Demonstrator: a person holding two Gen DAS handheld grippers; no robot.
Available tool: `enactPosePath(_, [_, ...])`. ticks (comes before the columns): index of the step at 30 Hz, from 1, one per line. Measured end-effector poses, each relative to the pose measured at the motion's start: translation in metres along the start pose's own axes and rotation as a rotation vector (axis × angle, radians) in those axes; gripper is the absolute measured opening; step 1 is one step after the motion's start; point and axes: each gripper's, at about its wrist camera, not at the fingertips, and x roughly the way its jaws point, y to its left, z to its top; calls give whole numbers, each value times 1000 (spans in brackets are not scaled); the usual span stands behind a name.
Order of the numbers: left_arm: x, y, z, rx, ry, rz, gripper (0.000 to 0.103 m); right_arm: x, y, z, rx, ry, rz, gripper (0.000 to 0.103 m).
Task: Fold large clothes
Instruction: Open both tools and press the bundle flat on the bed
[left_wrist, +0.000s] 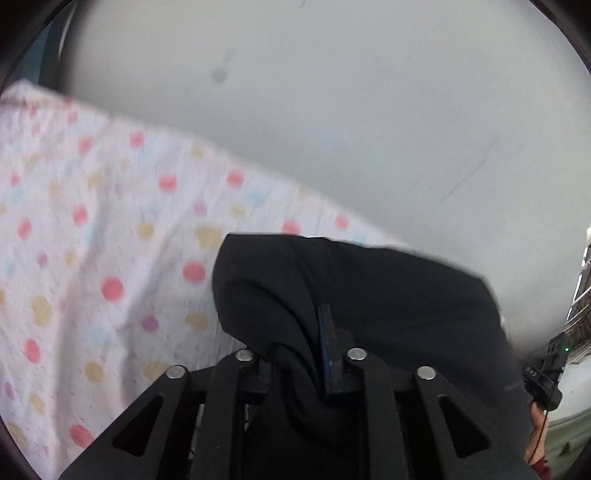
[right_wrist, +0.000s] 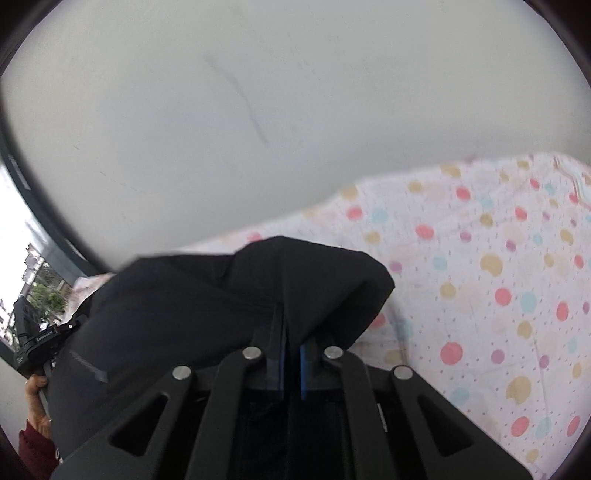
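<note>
Black, soft fabric of a large garment (left_wrist: 388, 295) drapes over both of your tools, lifted above the white sheet printed with pink, yellow and blue dots (left_wrist: 92, 221). Your left gripper (left_wrist: 299, 354) is clamped on a bunched fold of that black garment (right_wrist: 192, 306), the cloth pinched between its blue-lined pads. Your right gripper (right_wrist: 291, 354) also pinches the cloth: a thin edge runs down between its two blue pads, which sit nearly together. The garment spans from one tool to the other, hanging in front of the pale grey wall (right_wrist: 258, 92). At the edge of each view you can see your opposite hand gripping the other tool's handle.
</note>
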Motion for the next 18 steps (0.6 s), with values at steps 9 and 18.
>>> enactPosePath(9, [-39, 39, 10, -159, -101, -27, 50, 25, -33, -7, 87, 53, -152, 62])
enactPosePath(18, [-126, -61, -21, 181, -209, 55, 59, -72, 29, 1, -60, -129, -114, 63])
